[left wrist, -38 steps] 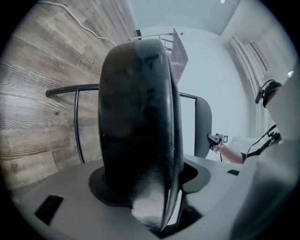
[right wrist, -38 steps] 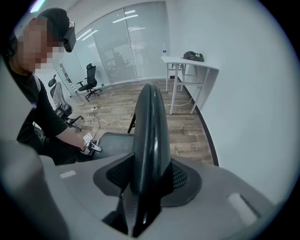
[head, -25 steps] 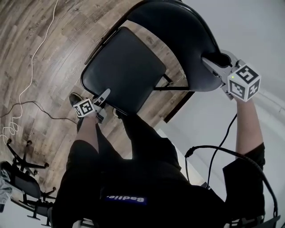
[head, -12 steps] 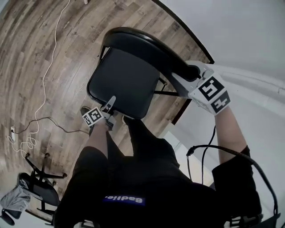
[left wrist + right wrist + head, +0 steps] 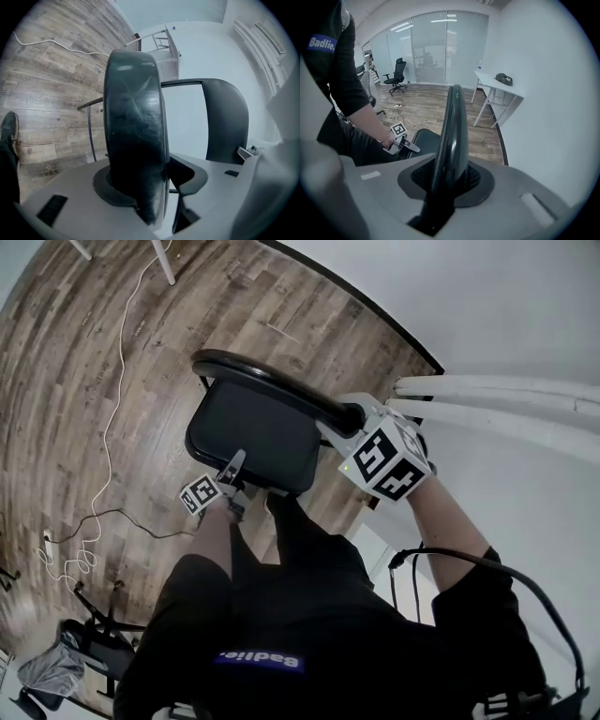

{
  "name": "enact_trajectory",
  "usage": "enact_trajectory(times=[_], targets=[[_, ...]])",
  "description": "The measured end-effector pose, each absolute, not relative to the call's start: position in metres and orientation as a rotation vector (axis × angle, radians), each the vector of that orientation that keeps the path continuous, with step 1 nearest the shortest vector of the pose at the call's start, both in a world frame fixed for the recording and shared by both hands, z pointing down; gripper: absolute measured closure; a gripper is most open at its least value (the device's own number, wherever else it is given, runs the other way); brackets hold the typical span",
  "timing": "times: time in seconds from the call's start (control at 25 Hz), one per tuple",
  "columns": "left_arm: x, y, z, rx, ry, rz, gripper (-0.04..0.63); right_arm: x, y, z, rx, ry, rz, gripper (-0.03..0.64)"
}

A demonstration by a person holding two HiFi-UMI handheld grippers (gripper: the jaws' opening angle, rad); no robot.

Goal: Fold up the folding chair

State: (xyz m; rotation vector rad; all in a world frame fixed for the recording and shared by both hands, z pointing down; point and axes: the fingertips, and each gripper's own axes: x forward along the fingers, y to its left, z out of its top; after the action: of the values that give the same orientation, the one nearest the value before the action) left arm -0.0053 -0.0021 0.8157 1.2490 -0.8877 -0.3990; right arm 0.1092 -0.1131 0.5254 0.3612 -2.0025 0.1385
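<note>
We note left gripper fingers closing around the black padded chair seat, probably pinching it; right gripper fingers closing, clamped on the curved black backrest.

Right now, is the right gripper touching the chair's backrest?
Touching. The right gripper view shows the right gripper, jaws closing, pinching the backrest by its edge.

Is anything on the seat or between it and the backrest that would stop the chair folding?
Nothing visible. The seat is bare; the gap to the backrest shows only the chair frame. Both grippers' jaws are closing: left gripper on the seat's front edge, right gripper on the backrest.
</note>
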Motion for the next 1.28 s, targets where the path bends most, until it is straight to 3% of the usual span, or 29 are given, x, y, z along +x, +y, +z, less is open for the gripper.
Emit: enact_trajectory(times=[0.6,1.28], targets=[[0.027,-0.059,0.743,1.260,-0.936,-0.443,0.382,0.103,-0.077,0.501,0.348,-1.992,0.080,0.551],[0.043,-0.114,0.717,1.135,-1.031,-0.385,0.382,0.101,-0.079,0.491,0.368,-1.963,0.056,0.555]])
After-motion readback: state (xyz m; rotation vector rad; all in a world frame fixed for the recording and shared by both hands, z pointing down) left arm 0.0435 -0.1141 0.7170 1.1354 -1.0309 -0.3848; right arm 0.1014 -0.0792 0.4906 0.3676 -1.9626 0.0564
